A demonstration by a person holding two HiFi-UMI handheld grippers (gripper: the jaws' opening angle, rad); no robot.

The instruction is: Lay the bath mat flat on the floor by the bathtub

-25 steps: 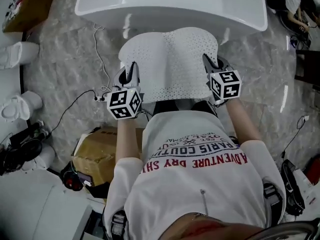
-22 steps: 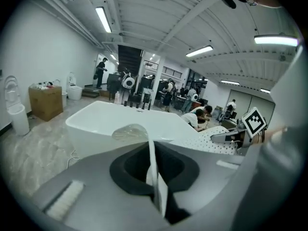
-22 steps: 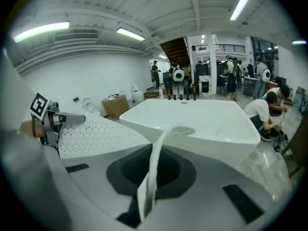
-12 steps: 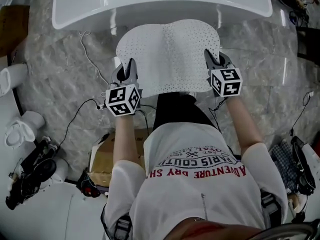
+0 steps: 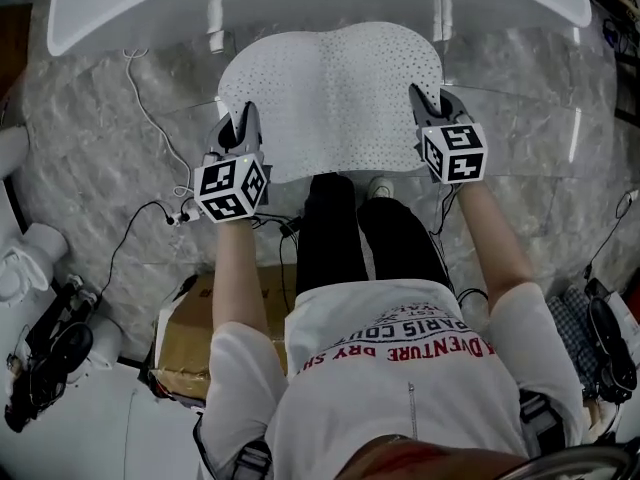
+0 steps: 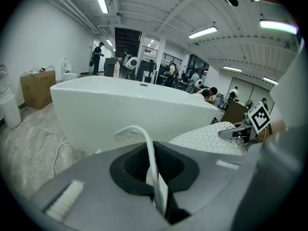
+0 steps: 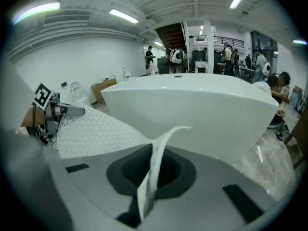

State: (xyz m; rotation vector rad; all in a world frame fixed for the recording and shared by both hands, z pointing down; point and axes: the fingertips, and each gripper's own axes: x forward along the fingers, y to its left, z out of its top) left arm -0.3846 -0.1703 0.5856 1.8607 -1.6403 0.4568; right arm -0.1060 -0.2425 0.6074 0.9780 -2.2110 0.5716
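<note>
By the bathtub [image 5: 300, 3]: the bath mat [image 5: 330, 88] hangs spread between both grippers, its far edge close under the tub's side and a soft hump along its middle. Whether it touches the floor [image 5: 110, 158] I cannot tell.
Left hand-held gripper [image 5: 243, 126]: clamped on the mat's edge near the corner away from the tub, the thin sheet pinched between its jaws.
Right hand-held gripper [image 5: 424, 100]: clamped the same way near the opposite corner away from the tub.
Handling: the mat looks thin, light and floppy, probably rubbery, dotted with small holes. It bows and curls wherever nothing supports it.
Where to hold: the two corners away from the tub, well apart, should hold the sheet spread and unfolded.
</note>
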